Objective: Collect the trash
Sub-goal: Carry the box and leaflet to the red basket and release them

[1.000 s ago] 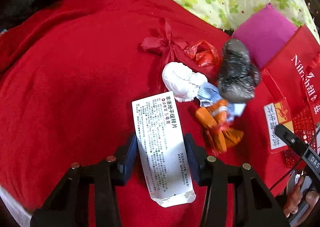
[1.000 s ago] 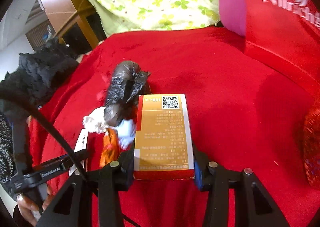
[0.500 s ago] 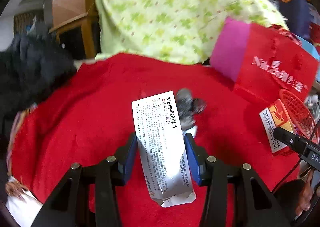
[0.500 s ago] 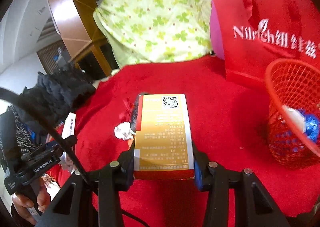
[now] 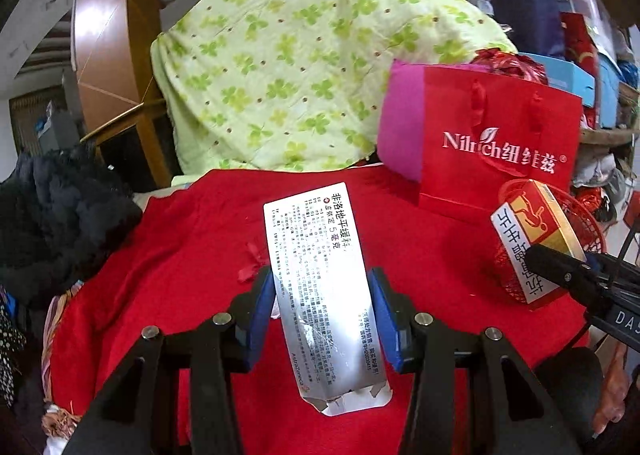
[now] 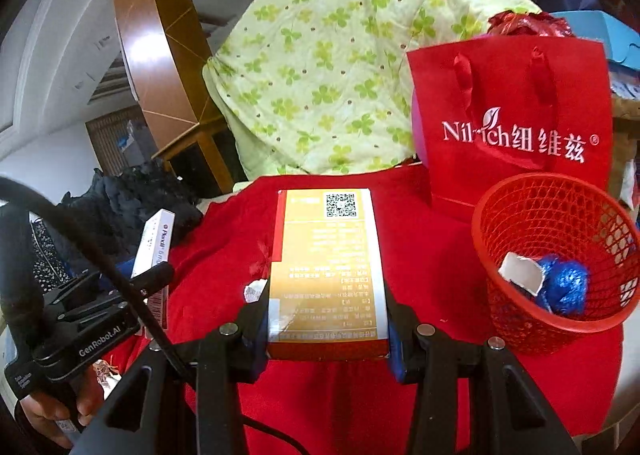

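Left gripper [image 5: 322, 319] clamped on one white medicine box [image 5: 320, 279], held above red cloth [image 5: 180, 255]. Right gripper [image 6: 328, 319] clamped on one orange box [image 6: 328, 267], also lifted. One red mesh basket [image 6: 520, 211] just right of right gripper, holding two pieces: white scrap [image 6: 520, 275], blue foil wad [image 6: 564, 287]. One red gift bag [image 6: 520, 95] behind basket, near cloth's far edge. Bare cloth between grippers and basket.

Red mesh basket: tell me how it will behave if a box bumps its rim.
The basket looks light: thin open mesh, little inside. It stands on soft red cloth, so it would probably slide or tip. The mesh probably flexes.
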`<state>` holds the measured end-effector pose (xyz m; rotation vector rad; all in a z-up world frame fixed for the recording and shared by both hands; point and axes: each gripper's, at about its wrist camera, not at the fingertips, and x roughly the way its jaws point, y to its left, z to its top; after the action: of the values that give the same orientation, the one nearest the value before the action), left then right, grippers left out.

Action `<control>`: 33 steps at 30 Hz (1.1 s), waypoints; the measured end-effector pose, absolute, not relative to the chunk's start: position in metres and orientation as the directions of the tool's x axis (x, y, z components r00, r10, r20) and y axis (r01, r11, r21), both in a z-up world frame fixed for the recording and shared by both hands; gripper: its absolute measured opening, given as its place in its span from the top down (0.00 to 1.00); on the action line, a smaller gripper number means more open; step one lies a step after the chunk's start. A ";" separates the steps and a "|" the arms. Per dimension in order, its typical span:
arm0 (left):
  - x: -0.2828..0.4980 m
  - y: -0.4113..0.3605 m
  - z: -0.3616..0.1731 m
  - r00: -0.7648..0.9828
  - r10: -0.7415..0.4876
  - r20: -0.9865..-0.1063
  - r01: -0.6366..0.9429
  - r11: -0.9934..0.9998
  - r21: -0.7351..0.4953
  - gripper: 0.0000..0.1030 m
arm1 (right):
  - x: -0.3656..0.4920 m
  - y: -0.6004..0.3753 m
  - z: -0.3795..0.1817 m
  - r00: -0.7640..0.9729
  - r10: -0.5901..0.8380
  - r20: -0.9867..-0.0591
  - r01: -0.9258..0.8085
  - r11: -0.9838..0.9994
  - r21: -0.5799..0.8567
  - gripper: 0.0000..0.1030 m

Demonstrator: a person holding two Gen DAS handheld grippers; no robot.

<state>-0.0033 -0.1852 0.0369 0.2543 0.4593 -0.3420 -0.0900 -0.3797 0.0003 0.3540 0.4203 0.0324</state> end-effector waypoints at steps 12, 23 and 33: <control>-0.017 -0.219 0.038 0.835 -0.275 -0.476 0.408 0.890 0.202 0.52 | -0.109 -0.403 0.004 0.931 0.077 -0.357 0.067 0.924 0.375 0.53; -0.024 -0.237 0.037 0.830 -0.287 -0.479 0.431 0.874 0.224 0.52 | -0.123 -0.420 0.008 0.941 0.047 -0.336 0.096 0.913 0.397 0.53; -0.026 -0.256 0.035 0.821 -0.298 -0.487 0.456 0.855 0.246 0.52 | -0.139 -0.440 0.007 0.948 0.002 -0.318 0.140 0.896 0.422 0.54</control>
<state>-0.0265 -0.2558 0.0354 0.3646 0.4519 -0.4111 -0.1385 -0.4395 0.0074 0.4565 0.3183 -0.0728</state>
